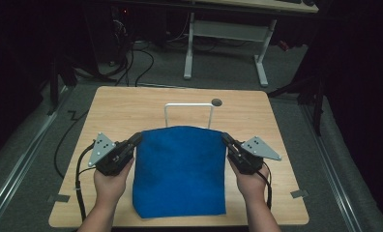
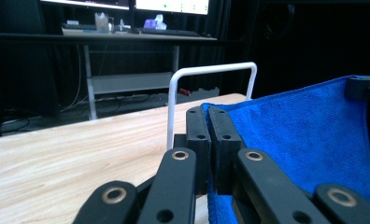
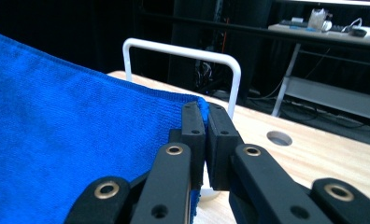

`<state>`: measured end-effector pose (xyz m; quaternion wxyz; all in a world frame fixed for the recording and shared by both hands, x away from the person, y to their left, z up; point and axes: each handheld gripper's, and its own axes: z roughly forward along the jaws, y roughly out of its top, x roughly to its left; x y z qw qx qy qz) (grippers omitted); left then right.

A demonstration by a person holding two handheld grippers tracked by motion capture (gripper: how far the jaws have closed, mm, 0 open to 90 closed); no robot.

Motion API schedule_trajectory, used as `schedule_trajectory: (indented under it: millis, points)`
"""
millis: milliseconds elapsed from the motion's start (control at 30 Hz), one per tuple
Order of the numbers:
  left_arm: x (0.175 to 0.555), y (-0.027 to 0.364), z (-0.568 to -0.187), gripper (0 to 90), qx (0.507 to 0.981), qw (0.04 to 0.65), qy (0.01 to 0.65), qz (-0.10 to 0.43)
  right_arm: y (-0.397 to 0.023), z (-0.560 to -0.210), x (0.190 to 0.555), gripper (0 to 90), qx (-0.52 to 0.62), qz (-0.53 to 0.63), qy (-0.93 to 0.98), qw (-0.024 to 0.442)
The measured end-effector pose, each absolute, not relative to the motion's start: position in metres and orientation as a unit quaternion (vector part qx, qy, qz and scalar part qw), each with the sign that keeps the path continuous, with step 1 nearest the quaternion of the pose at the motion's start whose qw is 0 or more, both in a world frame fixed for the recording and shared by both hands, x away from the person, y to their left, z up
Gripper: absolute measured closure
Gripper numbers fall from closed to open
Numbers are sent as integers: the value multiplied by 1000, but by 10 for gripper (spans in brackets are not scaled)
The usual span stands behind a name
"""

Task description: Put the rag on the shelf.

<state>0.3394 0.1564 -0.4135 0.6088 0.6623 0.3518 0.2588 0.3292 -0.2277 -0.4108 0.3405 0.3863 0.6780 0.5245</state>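
Both hands of the person come in from the near edge, and each one carries tongs clamped on a far corner of the blue cloth (image 1: 180,169): the left tongs (image 1: 137,138) pinch the far left corner and the right tongs (image 1: 225,139) pinch the far right corner, with the jaws pressed together on the fabric in both gripper views. Between them the far edge of the cloth is stretched and lifted, while its near part lies on the wooden surface (image 1: 131,104), close to the near edge. Just behind the lifted edge stands a white wire rack (image 1: 188,107), upright and apart from the cloth. I judge the cloth to be light and very soft, a fluffy microfibre kind; it does not keep any shape and it sags wherever it is not held. It is not slippery and not fragile. Corners are the good places to hold it, with the edge kept tight, because a slack edge would fold and catch on the rack.
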Motion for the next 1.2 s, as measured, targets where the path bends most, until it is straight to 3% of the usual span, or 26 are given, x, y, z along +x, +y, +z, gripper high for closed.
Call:
schedule_trajectory:
  millis: [600,1200]
  points:
    - [312,162,-375,888,627,650,308,298,-233,-370,302,878,351,567,644,375]
    - [350,148,-340,891,612,665,287,319,-238,-333,319,880,342,579,624,397]
